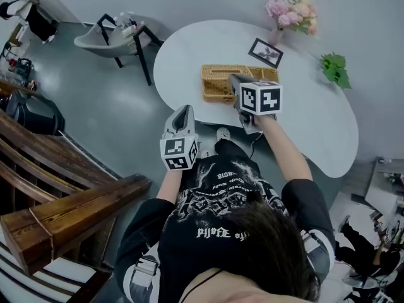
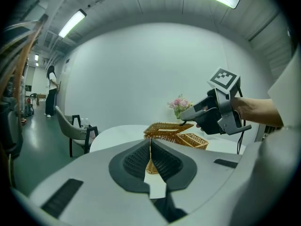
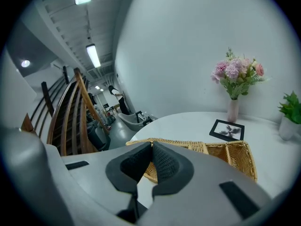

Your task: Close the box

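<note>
Wicker box [image 1: 218, 87] sits on the white table [image 1: 315, 131], upper centre of the head view, its lid [image 2: 168, 125] partly raised. Right tool [image 1: 235, 79], jaws together, tips at the lid; left tool [image 1: 184, 111], jaws together and empty, hangs lower left.

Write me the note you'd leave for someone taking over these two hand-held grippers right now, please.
Left gripper: jaws together, nothing between them, held back off the table's edge.
Right gripper: jaws together, nothing gripped, its tip at the raised edge of the wicker lid; whether it touches cannot be told.
Things: the wicker box stands on the table, its lid tilted up over one side, with open compartments showing beside it.
Done: right gripper brought to the lid.
Left: probably press the lid down flat so that the box is closed, then draw the gripper away.
</note>
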Tool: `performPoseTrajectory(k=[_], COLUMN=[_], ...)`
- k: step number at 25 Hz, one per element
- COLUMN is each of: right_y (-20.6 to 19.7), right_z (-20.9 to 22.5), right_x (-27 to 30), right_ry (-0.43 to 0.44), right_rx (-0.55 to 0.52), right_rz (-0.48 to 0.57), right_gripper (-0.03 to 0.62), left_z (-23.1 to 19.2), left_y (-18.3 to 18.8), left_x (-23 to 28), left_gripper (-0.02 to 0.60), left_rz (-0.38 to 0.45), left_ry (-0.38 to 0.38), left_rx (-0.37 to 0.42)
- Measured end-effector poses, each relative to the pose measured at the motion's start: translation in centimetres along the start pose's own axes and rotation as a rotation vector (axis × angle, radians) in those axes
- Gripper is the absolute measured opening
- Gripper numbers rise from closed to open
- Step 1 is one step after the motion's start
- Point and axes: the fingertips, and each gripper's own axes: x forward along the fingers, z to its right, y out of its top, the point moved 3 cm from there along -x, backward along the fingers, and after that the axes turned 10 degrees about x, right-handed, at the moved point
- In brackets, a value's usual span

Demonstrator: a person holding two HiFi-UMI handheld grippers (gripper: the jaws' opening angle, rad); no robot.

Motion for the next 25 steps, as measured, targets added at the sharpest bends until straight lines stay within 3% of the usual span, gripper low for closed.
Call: performPoseTrajectory(k=[25], right_y=[-6.2], right_z=[1.5], right_x=[1.4], right_ry=[-0.068], right_rx=[-0.079], right_rz=[-0.037], right_gripper=[0.035], left_z=[-0.2], left_y=[-0.5], left_x=[0.6], left_gripper=[0.026], left_rz=[-0.012], left_ry=[0.026], left_rx=[0.000])
